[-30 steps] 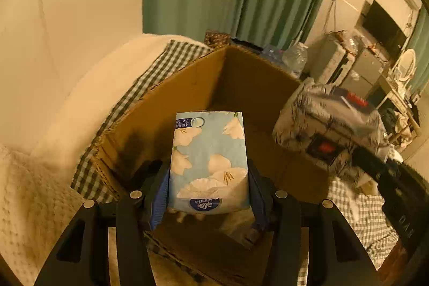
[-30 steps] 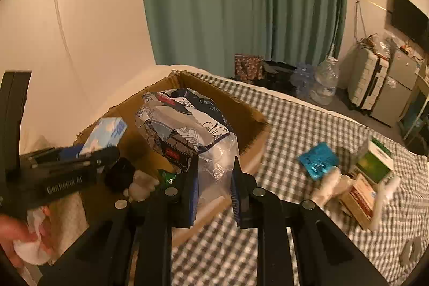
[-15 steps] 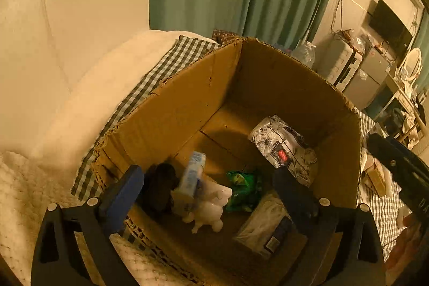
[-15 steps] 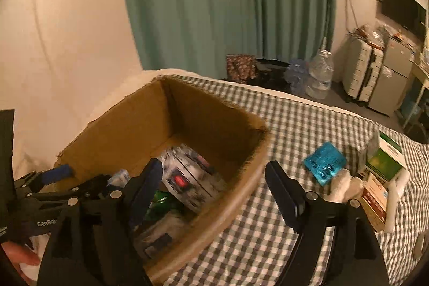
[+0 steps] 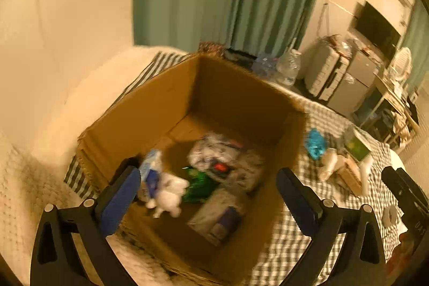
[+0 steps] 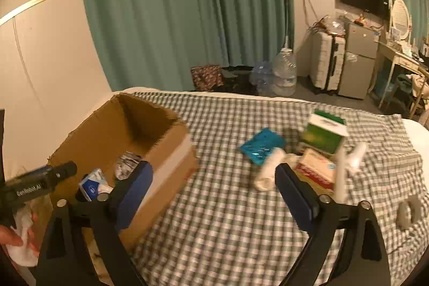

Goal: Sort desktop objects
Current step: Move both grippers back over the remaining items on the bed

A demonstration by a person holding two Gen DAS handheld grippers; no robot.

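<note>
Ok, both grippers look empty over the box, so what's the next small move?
Probably swing the right gripper, its jaws opening with nothing between them, toward the blue packet on the checked cloth. It lies loose, outside the cardboard box, nearest of the unsorted pile.

One cardboard box (image 6: 171,152) on the checked cloth (image 6: 228,219). Inside I count about five things: one blue tissue pack (image 5: 151,173), one white plush (image 5: 169,195), one green packet (image 5: 198,184) and two plastic-wrapped bundles (image 5: 222,160). Outside: one blue pouch (image 6: 261,146), one green carton (image 6: 324,134). The rest is too blurry to count.
</note>
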